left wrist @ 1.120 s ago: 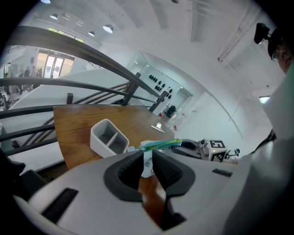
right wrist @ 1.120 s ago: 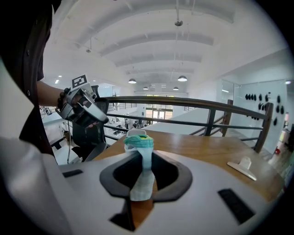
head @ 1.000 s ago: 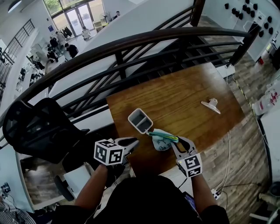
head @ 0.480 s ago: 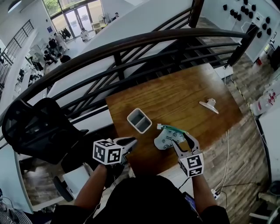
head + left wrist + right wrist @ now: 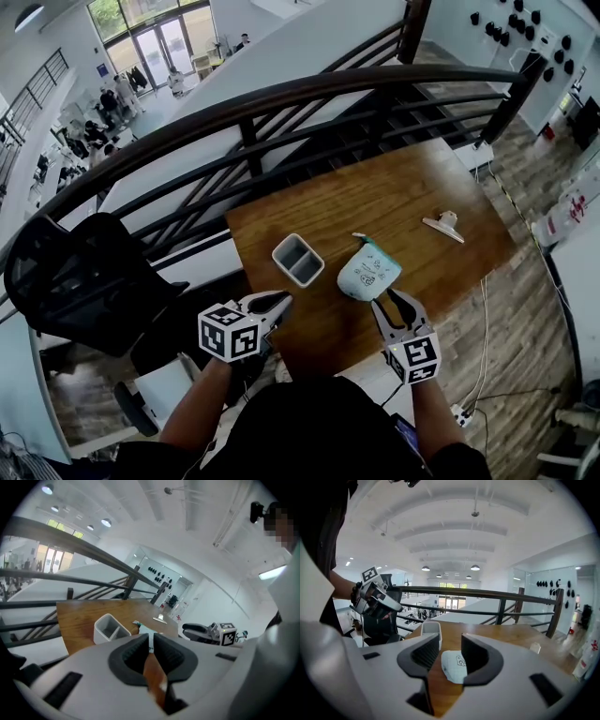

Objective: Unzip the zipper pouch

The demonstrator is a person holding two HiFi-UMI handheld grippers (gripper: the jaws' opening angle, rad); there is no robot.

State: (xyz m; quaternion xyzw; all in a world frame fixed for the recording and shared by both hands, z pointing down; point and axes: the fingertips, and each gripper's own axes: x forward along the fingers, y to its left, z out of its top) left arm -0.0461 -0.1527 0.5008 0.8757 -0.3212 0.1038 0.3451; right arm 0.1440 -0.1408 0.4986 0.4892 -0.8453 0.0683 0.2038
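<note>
The zipper pouch (image 5: 368, 270), pale with a cartoon print and a green zipper along its far edge, lies flat on the wooden table (image 5: 412, 192). Whether the zipper is undone does not show. My right gripper (image 5: 389, 298) hovers just short of the pouch's near end, open and apart from it. Its jaws have just been closing with nothing between them. In the right gripper view the pouch (image 5: 453, 665) lies on the table beyond the jaws. My left gripper (image 5: 278, 301) hangs at the table's near left edge. Its jaws have just been closing and stand shut and empty.
A white two-compartment box (image 5: 298, 260) stands left of the pouch. A white clip (image 5: 442, 226) lies at the far right of the table. A dark railing (image 5: 281, 103) runs behind the table. A black chair (image 5: 84, 272) stands at the left.
The right gripper has let go of the pouch's zipper end and drawn back. The pouch has gone from the near edge to farther in on the table. The left gripper barely moved.
</note>
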